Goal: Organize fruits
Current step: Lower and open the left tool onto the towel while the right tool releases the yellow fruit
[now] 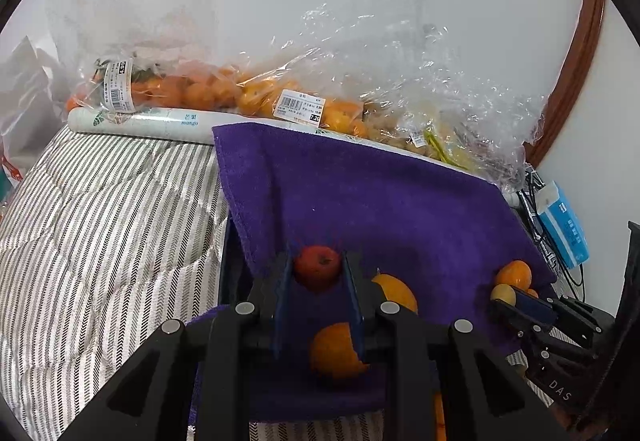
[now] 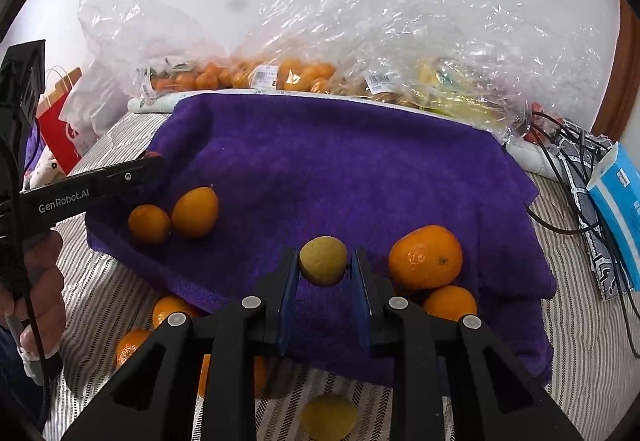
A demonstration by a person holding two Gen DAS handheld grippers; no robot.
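Two grippers, each clamped on a fruit! From the left wrist, the left gripper [image 1: 317,269] pinches a small red fruit [image 1: 318,267] between its fingertips above the purple towel [image 1: 380,197]; an orange [image 1: 334,351] lies lower between the fingers, a yellow-orange fruit [image 1: 394,291] just right of them. From the right wrist, the right gripper [image 2: 323,261] squeezes a yellow-green fruit [image 2: 323,260]. A big orange [image 2: 425,257] sits just right of the fingers, two small ones [image 2: 176,217] far left beside the other gripper.
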